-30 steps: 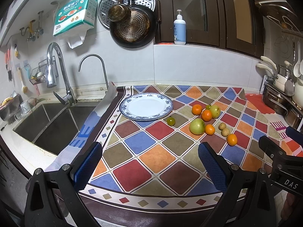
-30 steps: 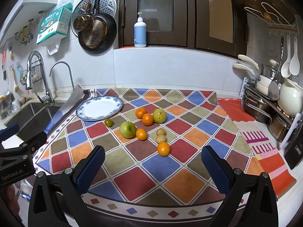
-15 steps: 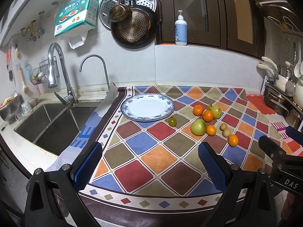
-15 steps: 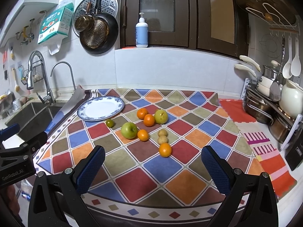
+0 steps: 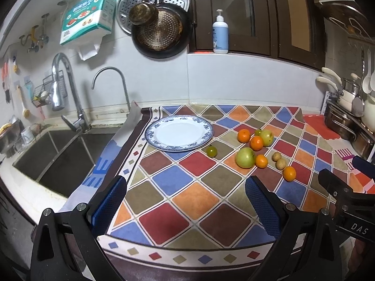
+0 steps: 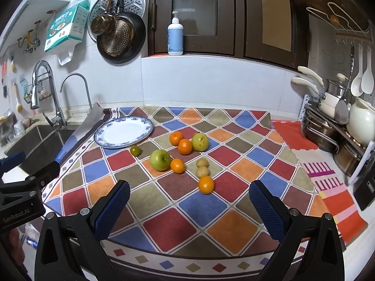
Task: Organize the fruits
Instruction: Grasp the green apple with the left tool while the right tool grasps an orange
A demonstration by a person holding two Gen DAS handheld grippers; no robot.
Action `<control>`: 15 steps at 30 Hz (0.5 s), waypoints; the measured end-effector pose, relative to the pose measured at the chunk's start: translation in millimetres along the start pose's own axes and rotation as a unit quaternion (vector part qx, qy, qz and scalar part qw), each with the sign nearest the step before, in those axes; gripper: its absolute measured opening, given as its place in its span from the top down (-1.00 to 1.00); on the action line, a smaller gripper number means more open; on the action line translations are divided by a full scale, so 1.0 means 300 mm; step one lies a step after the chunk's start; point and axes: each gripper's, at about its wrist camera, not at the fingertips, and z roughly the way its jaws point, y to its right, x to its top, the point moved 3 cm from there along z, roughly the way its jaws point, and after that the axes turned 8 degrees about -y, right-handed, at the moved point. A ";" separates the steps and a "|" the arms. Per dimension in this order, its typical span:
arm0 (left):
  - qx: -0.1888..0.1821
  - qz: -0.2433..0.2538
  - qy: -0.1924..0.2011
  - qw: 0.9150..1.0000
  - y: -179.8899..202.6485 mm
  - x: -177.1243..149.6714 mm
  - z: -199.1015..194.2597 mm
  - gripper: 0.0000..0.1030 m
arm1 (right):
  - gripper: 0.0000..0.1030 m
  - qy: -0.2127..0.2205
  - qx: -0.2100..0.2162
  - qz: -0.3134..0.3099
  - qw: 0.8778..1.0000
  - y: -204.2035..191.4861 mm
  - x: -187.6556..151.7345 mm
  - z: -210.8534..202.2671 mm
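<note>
the right gripper (image 6: pixel 188 207) is wide open and holds nothing, and so is the left gripper (image 5: pixel 186 201). just ahead of the right one sits the nearest orange (image 6: pixel 206 184), the other fruits behind it, the empty plate (image 6: pixel 123 134) far left. no fruit is picked yet; next it likely must reach and pinch gently.

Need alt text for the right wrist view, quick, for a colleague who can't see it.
The open right gripper hovers over a checkered cloth with loose oranges, apples and small fruit. The plate at the left is empty, near the sink.
</note>
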 end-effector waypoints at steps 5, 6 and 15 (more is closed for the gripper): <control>-0.017 0.035 0.012 0.999 0.009 0.041 0.041 -0.99 | -0.99 -0.008 -0.005 0.013 1.000 -0.006 0.012 0.033; -0.021 0.043 0.015 0.999 0.011 0.050 0.049 -0.99 | -0.99 -0.010 -0.006 0.016 1.000 -0.010 0.016 0.043; -0.110 0.140 0.011 0.984 0.066 0.137 0.203 -0.82 | -0.95 -0.034 -0.046 0.061 0.997 -0.012 0.032 0.141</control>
